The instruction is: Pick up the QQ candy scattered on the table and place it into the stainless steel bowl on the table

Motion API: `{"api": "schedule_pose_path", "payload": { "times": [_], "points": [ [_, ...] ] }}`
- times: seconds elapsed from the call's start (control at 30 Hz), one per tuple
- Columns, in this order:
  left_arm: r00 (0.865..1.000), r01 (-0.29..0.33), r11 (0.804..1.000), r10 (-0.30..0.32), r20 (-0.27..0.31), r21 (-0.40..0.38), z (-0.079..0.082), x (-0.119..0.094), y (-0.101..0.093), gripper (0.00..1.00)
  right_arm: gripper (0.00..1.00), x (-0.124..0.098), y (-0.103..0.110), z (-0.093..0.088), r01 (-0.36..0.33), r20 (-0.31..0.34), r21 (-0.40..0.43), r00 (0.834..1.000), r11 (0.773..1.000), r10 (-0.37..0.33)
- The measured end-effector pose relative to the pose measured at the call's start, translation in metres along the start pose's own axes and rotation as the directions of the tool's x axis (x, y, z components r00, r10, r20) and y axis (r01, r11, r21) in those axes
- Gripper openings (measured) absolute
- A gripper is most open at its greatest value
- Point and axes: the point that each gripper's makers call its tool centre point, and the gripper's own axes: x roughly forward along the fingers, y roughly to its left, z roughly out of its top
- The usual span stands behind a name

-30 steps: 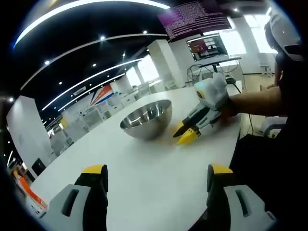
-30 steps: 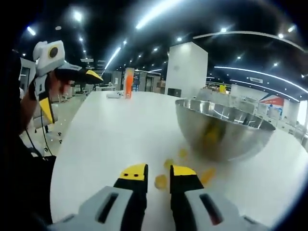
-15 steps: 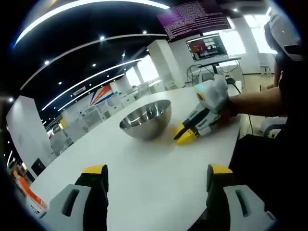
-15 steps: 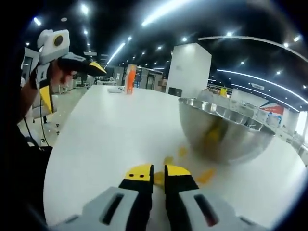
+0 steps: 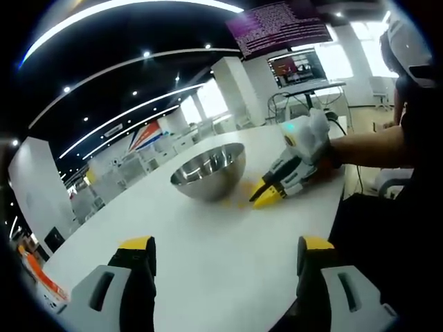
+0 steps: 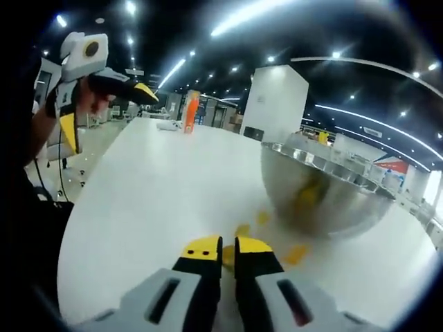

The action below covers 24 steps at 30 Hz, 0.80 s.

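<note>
A stainless steel bowl (image 5: 208, 169) stands on the white table (image 5: 208, 270). In the right gripper view the bowl (image 6: 325, 197) rises just right of my jaws. Small yellow QQ candies (image 6: 263, 217) lie scattered at its foot. My right gripper (image 6: 228, 247) rests low on the table, shut on one yellow candy (image 6: 228, 257) that shows between its tips. In the left gripper view that right gripper (image 5: 263, 199), held by a gloved hand (image 5: 304, 135), touches down beside the bowl among the candies (image 5: 235, 202). My left gripper (image 5: 225, 252) hovers wide open above bare table.
An orange upright object (image 6: 191, 111) and a small flat item (image 6: 166, 125) sit at the table's far end. A person's dark sleeve and body (image 5: 387, 207) border the table's right edge. Monitors (image 5: 297, 66) stand beyond the table.
The right gripper's jaws have closed from a visible gap to nearly touching, around a candy. The left gripper has stayed still and open.
</note>
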Motion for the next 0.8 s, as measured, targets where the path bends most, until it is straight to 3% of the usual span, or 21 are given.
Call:
{"api": "schedule_pose_path", "payload": {
  "times": [0.5, 0.8],
  "points": [
    [1.0, -0.006, 1.0, 0.006, 0.001, -0.002, 0.001, -0.001, 0.0, 0.85, 0.07, -0.006, -0.005, 0.005, 0.012, 0.001, 0.028, 1.0, 1.0, -0.013],
    [1.0, -0.011, 1.0, 0.011, 0.002, 0.001, 0.002, -0.001, 0.002, 0.84, 0.07, -0.018, -0.006, 0.03, 0.02, 0.034, 0.03, 0.999, 0.999, -0.021]
  ]
}}
